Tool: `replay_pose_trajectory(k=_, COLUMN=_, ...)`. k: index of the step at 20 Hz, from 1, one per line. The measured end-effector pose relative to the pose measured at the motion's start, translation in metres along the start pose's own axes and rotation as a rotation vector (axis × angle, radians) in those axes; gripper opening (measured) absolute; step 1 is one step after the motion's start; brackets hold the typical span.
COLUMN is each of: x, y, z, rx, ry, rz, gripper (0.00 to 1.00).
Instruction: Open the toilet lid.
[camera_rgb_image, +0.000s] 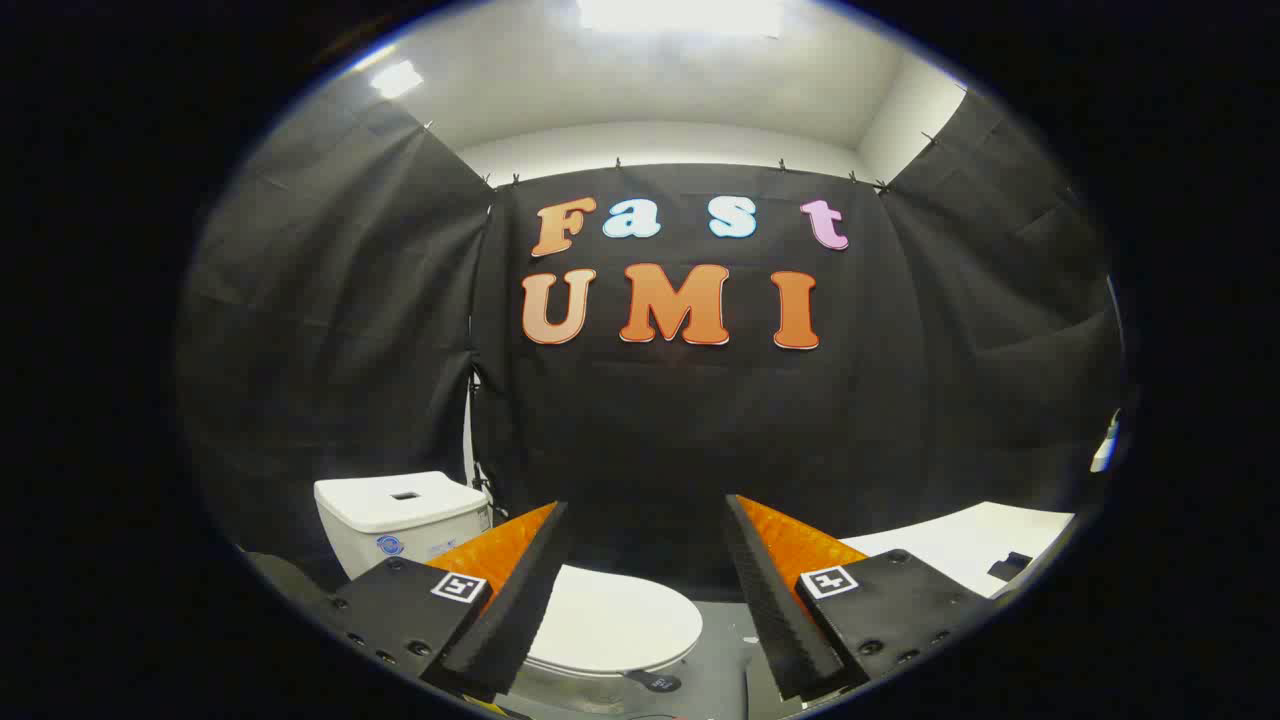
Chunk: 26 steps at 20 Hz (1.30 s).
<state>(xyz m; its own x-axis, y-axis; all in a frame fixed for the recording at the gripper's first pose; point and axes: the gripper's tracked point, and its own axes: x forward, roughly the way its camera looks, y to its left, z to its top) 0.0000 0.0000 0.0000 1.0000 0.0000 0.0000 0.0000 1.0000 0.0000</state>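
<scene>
Toilet lid (612, 620) down — gripper (648, 520) jaws spread apart, holding nothing.

Gripper (648, 515) jaws wide apart, empty.

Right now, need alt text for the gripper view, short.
A white toilet with its lid down sits low between and just beyond the open gripper, whose fingers are spread and touching nothing. The white tank stands behind it against the black cloth booth wall, and a white surface lies off to one side.
</scene>
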Motion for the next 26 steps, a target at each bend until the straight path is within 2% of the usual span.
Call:
replay_pose_trajectory(k=18, x=-0.007, y=0.008, z=0.015, rx=-0.021, ry=-0.022, rz=0.015, gripper=0.98)
replay_pose_trajectory(k=24, x=0.002, y=0.005, z=0.018, rx=-0.033, ry=-0.009, rz=-0.015, gripper=0.98)
replay_pose_trajectory(k=26, x=0.008, y=0.0, z=0.009, rx=-0.001, ry=0.025, rz=-0.041, gripper=0.98)
